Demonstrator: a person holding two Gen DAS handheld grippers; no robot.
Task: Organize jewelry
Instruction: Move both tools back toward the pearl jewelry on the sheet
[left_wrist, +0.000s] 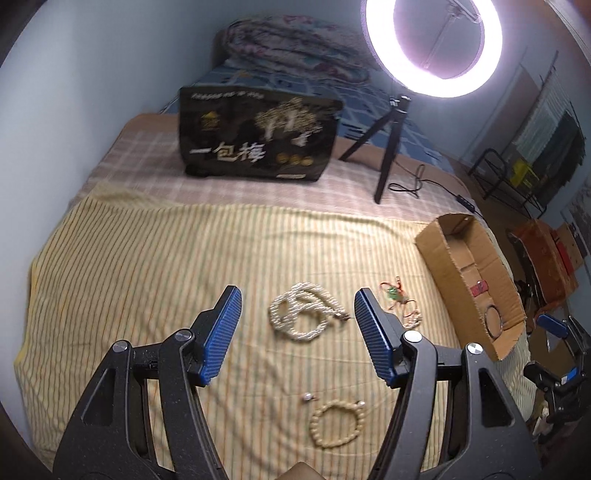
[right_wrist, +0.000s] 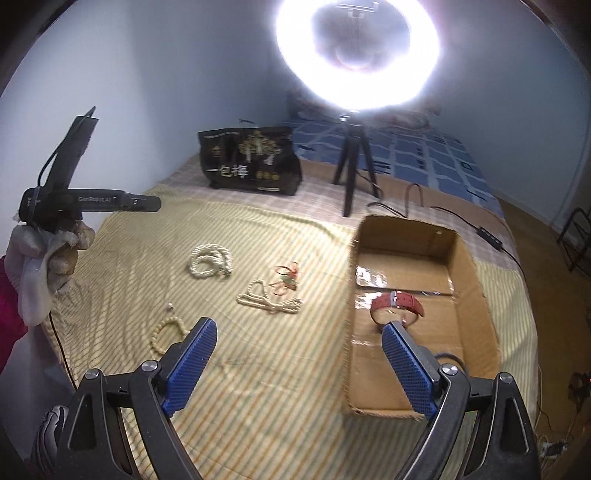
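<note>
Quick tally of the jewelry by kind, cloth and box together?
Pearl strands: 2 (coiled strand, loose strand)
Bead bracelet: 1
Red-cord charm: 1
Small loose pearl: 1
Red watch, in the box: 1
Thin dark hoop, in the box: 1
Total: 7

Both wrist views look steeply down, close over the bed (left_wrist: 110, 258); left faces pearls (left_wrist: 306, 312), right faces box (right_wrist: 476, 280); both share these.
</note>
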